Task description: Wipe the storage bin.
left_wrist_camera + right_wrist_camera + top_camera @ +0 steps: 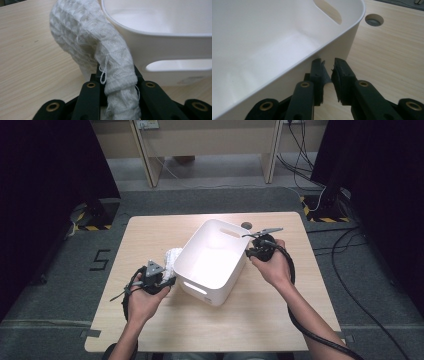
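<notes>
Two bare forearms enter from the bottom edge of the high view, each hand gripping a black two-jaw tool. The left hand [142,302] sits low and left, fingers wrapped over the left gripper [167,281], which lies nearly level and points rightward; a grey three-cornered plate rides on top and a cable trails back beside the wrist. Its jaws are closed tight, clamping something between the pads in the left gripper view. The right hand [274,266] reaches farther forward, wrist straight, holding the right gripper [328,67] angled leftward; a thick cable loops back along the forearm. Its jaws stand slightly apart, a narrow gap between the pads.
</notes>
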`<state>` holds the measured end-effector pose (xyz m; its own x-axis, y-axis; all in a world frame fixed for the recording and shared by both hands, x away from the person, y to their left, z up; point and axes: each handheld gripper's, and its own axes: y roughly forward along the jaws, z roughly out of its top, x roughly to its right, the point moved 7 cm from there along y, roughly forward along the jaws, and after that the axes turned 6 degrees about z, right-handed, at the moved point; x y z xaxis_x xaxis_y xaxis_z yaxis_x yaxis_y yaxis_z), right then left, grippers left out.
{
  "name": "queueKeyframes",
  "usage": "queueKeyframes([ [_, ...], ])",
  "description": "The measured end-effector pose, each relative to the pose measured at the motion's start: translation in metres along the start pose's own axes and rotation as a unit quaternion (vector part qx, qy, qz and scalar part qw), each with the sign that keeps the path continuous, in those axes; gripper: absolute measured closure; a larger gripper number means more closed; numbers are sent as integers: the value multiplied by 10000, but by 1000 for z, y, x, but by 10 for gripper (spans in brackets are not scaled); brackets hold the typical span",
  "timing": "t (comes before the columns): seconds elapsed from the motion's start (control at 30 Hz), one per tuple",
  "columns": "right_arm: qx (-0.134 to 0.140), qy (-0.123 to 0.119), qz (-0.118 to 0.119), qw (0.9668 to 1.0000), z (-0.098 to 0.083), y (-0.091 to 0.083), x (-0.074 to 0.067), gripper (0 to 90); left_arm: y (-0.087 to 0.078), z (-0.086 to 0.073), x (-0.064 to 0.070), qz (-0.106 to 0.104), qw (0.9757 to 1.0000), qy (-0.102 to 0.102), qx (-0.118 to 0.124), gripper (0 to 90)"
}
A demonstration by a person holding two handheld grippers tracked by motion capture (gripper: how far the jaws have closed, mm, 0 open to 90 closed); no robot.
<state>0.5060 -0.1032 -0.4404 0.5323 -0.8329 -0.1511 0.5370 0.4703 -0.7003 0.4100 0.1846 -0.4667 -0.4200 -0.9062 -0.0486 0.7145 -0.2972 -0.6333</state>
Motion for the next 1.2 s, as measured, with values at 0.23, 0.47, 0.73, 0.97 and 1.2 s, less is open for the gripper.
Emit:
queueKeyframes([
  [0.23, 86, -36, 212, 9997, 4, 6, -15, 772, 1, 0, 16, -95, 9999, 128, -29, 766],
  [0.47, 149, -35, 251, 9996, 4, 7, -20, 791, -1, -1, 32, -275, 9994, 223, -41, 765],
  [0.73, 51, 103, 294, 9995, -3, 7, -19, 712, -7, -2, 40, -385, 9981, 489, 5, 764],
  [0.97, 693, 345, 231, 9967, 17, -20, -16, 677, -28, -14, 46, -792, 9946, 643, 166, 761],
  [1.2, 862, 368, 430, 9947, 24, -24, -28, 642, -41, -22, 56, -1273, 9861, 1028, 301, 761],
])
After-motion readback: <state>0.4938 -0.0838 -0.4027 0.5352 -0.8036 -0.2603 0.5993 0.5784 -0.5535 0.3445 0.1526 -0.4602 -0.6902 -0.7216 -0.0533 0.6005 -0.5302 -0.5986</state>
